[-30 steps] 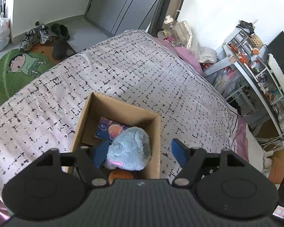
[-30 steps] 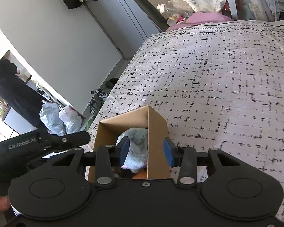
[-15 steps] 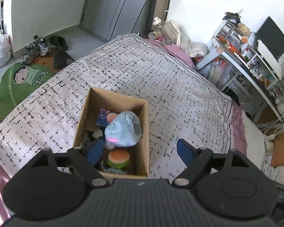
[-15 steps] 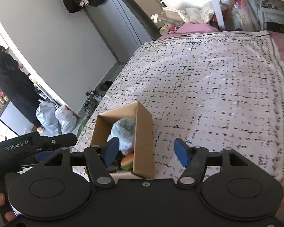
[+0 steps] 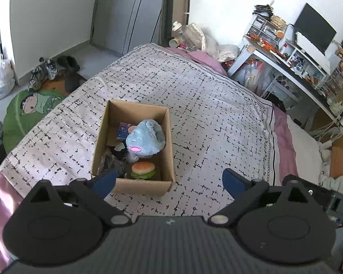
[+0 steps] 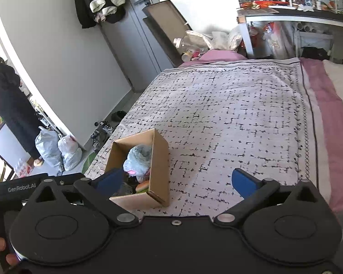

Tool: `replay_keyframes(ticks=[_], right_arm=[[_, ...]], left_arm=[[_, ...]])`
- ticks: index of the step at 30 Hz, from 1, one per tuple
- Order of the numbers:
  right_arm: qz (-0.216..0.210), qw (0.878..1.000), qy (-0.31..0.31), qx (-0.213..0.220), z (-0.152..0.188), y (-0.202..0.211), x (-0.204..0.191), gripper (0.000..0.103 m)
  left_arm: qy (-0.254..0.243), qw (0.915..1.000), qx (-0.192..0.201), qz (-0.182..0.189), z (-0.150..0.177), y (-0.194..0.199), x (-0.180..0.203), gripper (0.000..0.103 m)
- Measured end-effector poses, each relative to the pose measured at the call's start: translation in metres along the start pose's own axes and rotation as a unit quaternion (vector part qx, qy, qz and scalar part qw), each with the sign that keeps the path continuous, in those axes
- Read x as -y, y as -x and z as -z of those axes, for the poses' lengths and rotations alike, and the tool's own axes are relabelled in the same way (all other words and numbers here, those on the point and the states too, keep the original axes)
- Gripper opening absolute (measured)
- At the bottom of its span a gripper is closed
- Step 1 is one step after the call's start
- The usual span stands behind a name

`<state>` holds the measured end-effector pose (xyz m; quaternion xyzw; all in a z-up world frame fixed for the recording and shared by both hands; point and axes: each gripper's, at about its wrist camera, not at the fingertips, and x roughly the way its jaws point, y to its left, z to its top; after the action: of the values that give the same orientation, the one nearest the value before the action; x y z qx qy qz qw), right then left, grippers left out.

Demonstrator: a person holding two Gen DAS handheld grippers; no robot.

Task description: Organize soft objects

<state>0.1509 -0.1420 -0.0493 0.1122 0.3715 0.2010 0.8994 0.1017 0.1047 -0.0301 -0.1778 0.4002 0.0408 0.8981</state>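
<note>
A cardboard box [image 5: 168, 141] [image 6: 159, 159] stands on the patterned bedspread [image 5: 217, 118] [image 6: 228, 118]. Inside lie a grey-blue plush [image 5: 146, 138] [image 6: 138, 157], a burger toy [image 5: 143, 169] [image 6: 142, 186], a dark toy and a small blue packet [image 5: 122, 131]. My left gripper [image 5: 168, 182] hangs above and short of the box, jaws opening wide with nothing gripped between them. My right gripper [image 6: 176, 181] is likewise back from the box, jaws opening wide and holding nothing; the box's near corner shows between its blue pads [image 6: 242, 181].
A cluttered desk with a monitor [image 5: 313, 34] runs along the right of the bed. Shoes [image 5: 43, 73] and a green cartoon rug [image 5: 27, 107] lie on the floor. A person in black [image 6: 9, 105] stands by plastic bags [image 6: 57, 150]. The left handle [image 6: 20, 186] shows at lower left.
Both grippers have let go of the grey-blue plush, spread their jaws wide and pulled back and up. The plush now rests in the box, and the burger toy has come into sight.
</note>
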Motion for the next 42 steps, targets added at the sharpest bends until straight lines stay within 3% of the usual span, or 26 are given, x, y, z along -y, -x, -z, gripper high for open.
replay_keyframes(ticks=[16,32,42], right_arm=[[0.048,0.999,0.020,0.015,0.024,0.043,0.002,0.103],[0.054,0.997,0.049,0.019,0.051,0.072,-0.003,0.103],[0.048,0.997,0.045,0.026,0.055,0.076,-0.004,0.103]], left_arm=[[-0.046,0.9982,0.036,-0.013,0.028,0.050,0.021,0.103],[-0.076,0.9941,0.068,-0.036,0.057,0.081,0.033,0.103],[-0.101,0.9916,0.068,-0.042,0.071,0.089,0.038,0.103]])
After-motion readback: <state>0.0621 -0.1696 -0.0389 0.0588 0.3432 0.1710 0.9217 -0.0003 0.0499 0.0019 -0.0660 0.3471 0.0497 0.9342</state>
